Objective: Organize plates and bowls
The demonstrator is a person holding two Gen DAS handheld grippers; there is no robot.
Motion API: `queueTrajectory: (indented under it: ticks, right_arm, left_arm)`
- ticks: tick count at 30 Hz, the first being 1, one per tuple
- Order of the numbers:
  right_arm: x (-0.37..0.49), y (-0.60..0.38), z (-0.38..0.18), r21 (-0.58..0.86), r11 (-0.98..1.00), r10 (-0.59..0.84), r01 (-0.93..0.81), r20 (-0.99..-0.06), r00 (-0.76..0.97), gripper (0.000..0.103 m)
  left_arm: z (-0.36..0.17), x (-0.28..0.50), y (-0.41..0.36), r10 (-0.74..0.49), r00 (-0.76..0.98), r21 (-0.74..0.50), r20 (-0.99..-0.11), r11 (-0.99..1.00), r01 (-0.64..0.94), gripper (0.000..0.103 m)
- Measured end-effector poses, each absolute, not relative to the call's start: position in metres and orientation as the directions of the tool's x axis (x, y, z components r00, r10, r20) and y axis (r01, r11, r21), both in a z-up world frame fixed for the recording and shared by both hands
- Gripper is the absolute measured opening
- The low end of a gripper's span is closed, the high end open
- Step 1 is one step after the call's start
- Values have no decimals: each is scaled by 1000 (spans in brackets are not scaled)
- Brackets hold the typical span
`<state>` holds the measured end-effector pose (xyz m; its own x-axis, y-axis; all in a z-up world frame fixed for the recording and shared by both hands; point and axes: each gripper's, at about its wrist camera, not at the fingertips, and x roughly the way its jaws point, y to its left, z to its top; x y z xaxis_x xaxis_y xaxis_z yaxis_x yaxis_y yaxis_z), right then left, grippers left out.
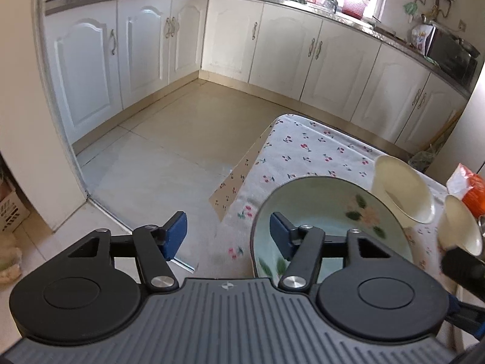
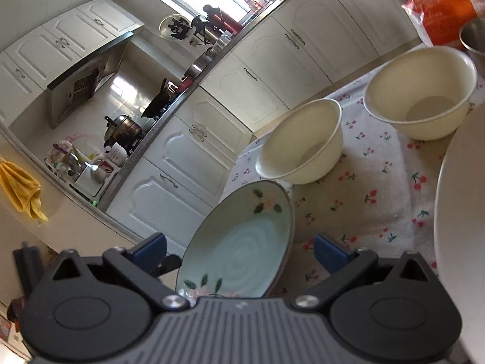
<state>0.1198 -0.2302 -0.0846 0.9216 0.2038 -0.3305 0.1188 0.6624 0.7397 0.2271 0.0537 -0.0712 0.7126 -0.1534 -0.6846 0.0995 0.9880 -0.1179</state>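
A pale green plate [image 1: 327, 218] [image 2: 242, 242] with painted flowers lies at the near left corner of the table, on a cherry-print cloth [image 1: 306, 151] [image 2: 363, 188]. My left gripper [image 1: 227, 235] is open. The plate's left rim lies between its blue pads; the right pad [image 1: 280, 233] hovers over the plate's inside and the left pad [image 1: 175, 233] stands off beyond the rim. My right gripper [image 2: 239, 251] is wide open, with the plate's near part between its fingers and neither pad touching it. Two cream bowls [image 2: 303, 145] [image 2: 421, 91] stand upright behind the plate.
A large white dish [image 2: 460, 212] fills the right edge of the right wrist view. An orange bag [image 2: 439, 15] [image 1: 466, 188] and a steel bowl [image 2: 476, 36] sit at the table's far right. White kitchen cabinets [image 1: 151, 45] and a tiled floor [image 1: 182, 139] lie beyond the table.
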Motion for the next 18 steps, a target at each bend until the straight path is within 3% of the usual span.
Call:
queueTrajectory:
  ticks: [9, 18]
  right_arm:
    - [122, -234, -91, 794, 605, 278, 62, -283, 918, 102]
    - [125, -230, -92, 822, 568, 337, 27, -263, 904, 102]
  left_arm:
    - [-86, 245, 49, -284, 650, -182, -705, 958, 222, 58]
    - [-86, 252, 36, -352, 606, -196, -713, 930, 310, 52]
